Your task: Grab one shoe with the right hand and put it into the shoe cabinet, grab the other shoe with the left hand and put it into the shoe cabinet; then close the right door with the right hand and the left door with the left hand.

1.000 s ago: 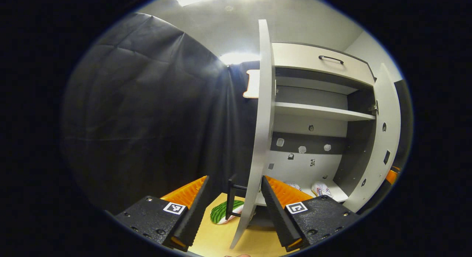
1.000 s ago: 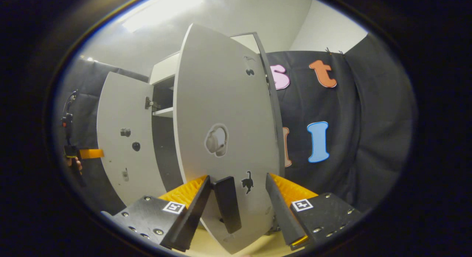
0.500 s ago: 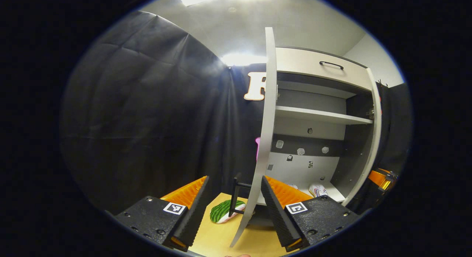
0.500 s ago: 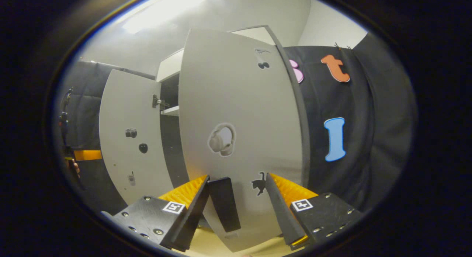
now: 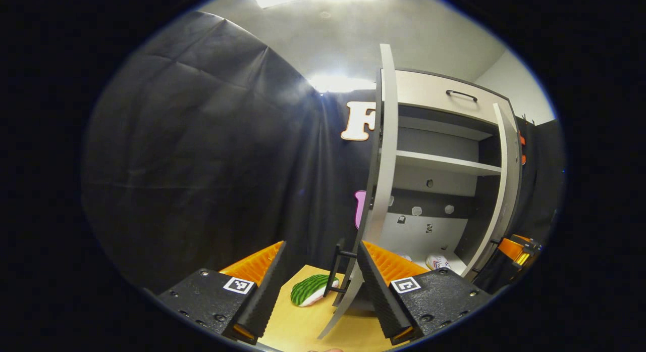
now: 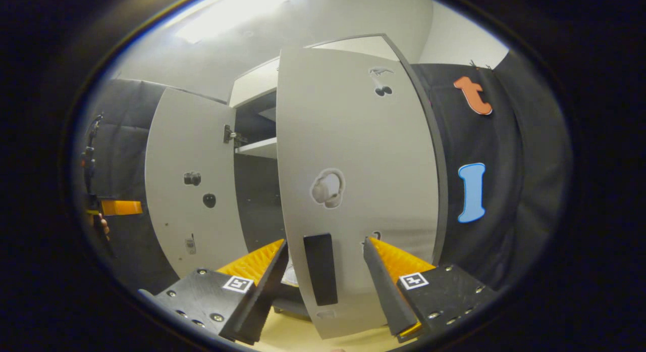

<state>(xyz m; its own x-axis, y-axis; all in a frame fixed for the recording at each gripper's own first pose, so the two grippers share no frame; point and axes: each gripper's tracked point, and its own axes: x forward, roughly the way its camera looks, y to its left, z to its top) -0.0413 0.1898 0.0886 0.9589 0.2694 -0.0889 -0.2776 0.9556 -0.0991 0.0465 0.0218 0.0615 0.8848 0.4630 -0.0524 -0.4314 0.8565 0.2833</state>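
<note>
Swinging the right door (image 6: pixel 353 180) further shut than a second ago, my right gripper (image 6: pixel 325 286) gapes around its black handle (image 6: pixel 320 268), not clamping; left gripper (image 5: pixel 319 291) gapes empty beside the left door (image 5: pixel 381 180).

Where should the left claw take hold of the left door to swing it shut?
Judging from the left gripper view, take the dark bar handle low on the left door. It stands off the outer face on short posts, upright, so the open left claw can probably straddle it from the outer side, then push toward the cabinet.
</note>
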